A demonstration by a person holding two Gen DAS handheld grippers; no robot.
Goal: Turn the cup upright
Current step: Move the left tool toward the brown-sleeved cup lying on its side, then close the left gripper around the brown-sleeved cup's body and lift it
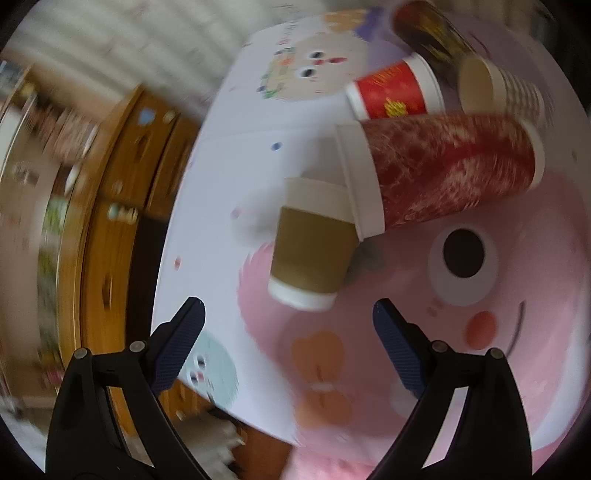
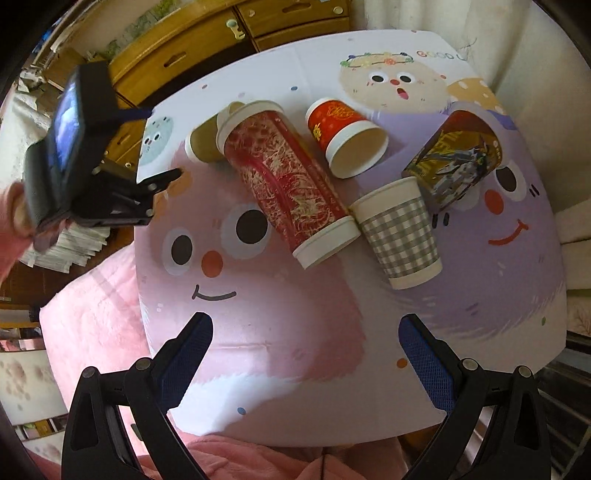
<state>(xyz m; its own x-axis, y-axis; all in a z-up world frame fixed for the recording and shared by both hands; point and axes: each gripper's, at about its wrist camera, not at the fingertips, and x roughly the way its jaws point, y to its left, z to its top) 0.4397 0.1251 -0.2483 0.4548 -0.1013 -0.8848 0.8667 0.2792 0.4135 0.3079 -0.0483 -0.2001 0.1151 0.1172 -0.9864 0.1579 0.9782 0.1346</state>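
Several paper cups lie on their sides on the cartoon-print table (image 2: 280,354). A small brown cup (image 1: 314,243) lies just ahead of my open, empty left gripper (image 1: 288,314); it also shows in the right wrist view (image 2: 202,142). A tall red patterned cup (image 1: 443,173) (image 2: 288,184) lies against it. A short red cup (image 2: 343,136) (image 1: 395,92), a grey checked cup (image 2: 399,232) (image 1: 498,88) and a dark printed cup (image 2: 458,162) (image 1: 428,33) lie beyond. My right gripper (image 2: 306,332) is open and empty over the table's near part. The left gripper device (image 2: 85,155) shows at the table's left edge.
A wooden drawer cabinet (image 2: 207,48) stands behind the table. A pink fluffy blanket (image 2: 92,317) lies by the near left edge. A stack of papers (image 2: 70,243) sits left of the table. The left wrist view is motion-blurred.
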